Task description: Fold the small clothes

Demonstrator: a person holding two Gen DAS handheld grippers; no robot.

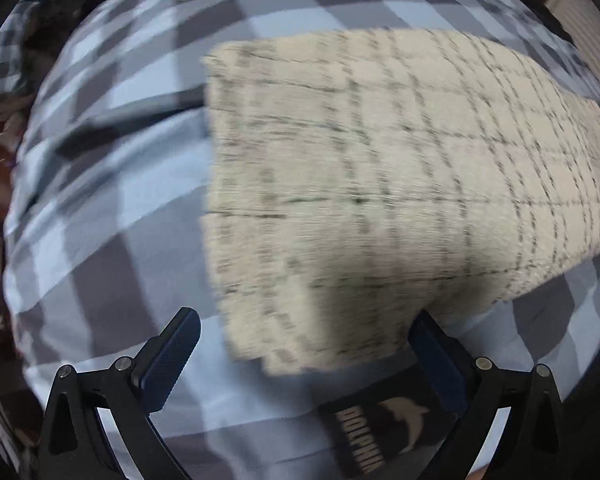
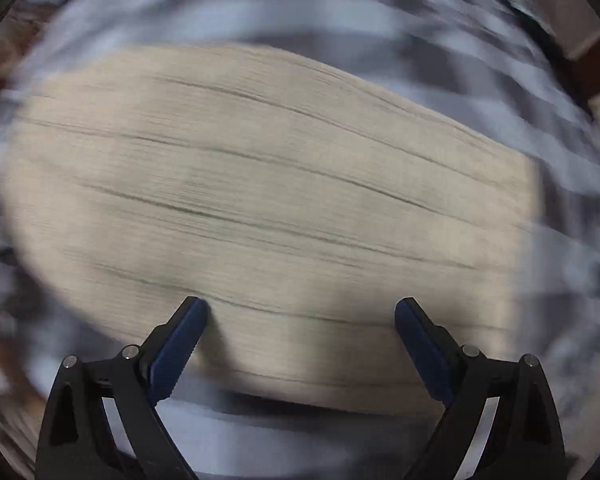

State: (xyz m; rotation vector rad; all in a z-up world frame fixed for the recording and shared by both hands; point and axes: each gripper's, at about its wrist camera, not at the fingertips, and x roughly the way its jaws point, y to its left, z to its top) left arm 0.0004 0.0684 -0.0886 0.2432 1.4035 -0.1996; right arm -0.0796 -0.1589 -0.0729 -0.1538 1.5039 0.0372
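A cream cloth (image 1: 380,184) with thin dark check lines lies flat and folded on a blue, grey and white checked bedspread (image 1: 112,184). My left gripper (image 1: 306,332) is open just above the cloth's near edge, nothing between its fingers. In the right wrist view the same cream cloth (image 2: 268,200) fills the middle, badly smeared by motion blur. My right gripper (image 2: 302,320) is open over the cloth's near edge, holding nothing.
A dark label with a dolphin and lettering (image 1: 380,428) sits on the bedspread under my left gripper. Dark clutter (image 1: 4,128) lies past the bed's left edge. A pale wall or furniture (image 1: 580,20) shows at the far right.
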